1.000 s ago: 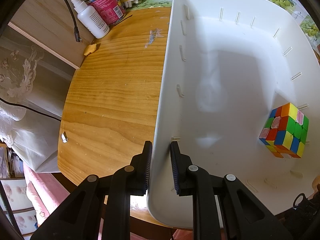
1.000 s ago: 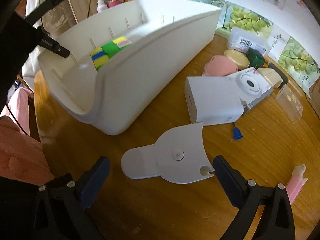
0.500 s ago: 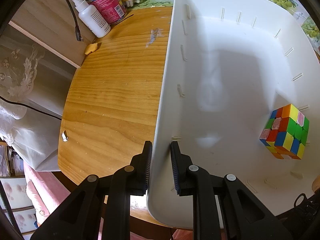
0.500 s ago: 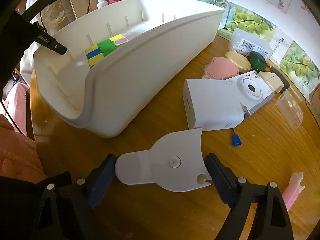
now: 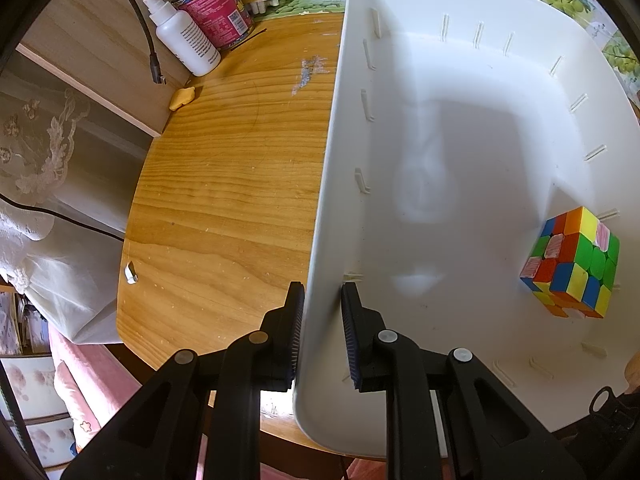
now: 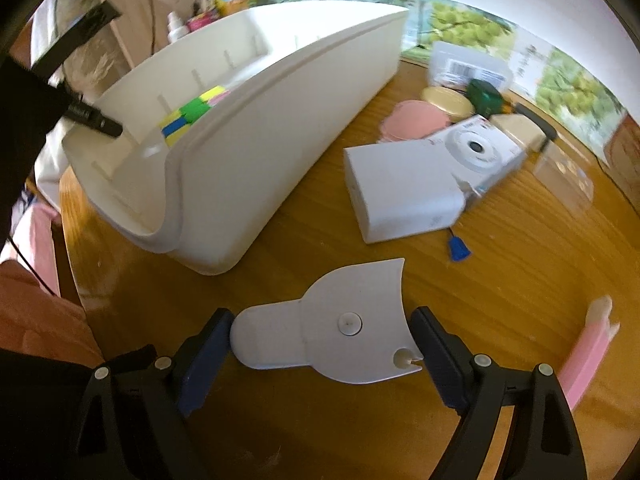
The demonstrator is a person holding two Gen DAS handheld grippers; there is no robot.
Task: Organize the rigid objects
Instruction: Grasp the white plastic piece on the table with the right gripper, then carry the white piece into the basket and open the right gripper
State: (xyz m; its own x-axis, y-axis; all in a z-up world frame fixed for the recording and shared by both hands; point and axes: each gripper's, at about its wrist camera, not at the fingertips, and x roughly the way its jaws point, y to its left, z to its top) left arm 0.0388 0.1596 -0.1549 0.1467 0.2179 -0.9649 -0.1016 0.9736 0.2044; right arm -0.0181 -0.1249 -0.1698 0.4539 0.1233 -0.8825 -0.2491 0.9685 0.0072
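My left gripper (image 5: 322, 320) is shut on the near wall of a large white bin (image 5: 460, 140). A coloured puzzle cube (image 5: 572, 268) lies inside the bin at the right. In the right wrist view the bin (image 6: 260, 152) stands at the left with the cube (image 6: 192, 114) showing over its rim. My right gripper (image 6: 320, 340) has its fingers closed in on both ends of a flat white fan-shaped plastic piece (image 6: 332, 324) on the wooden table; both pads touch it.
Right of the bin lie a white camera box (image 6: 424, 180), a pink lid (image 6: 414, 120), a beige tin (image 6: 448, 98), a green box (image 6: 486, 94), a blue cap (image 6: 458, 250) and a pink clip (image 6: 588, 348). A white bottle (image 5: 184, 40) and a red can (image 5: 216, 12) stand at the far left.
My right gripper moved forward around the white fan-shaped piece and its fingers closed in until they touch its ends. The left gripper and bin stayed put.
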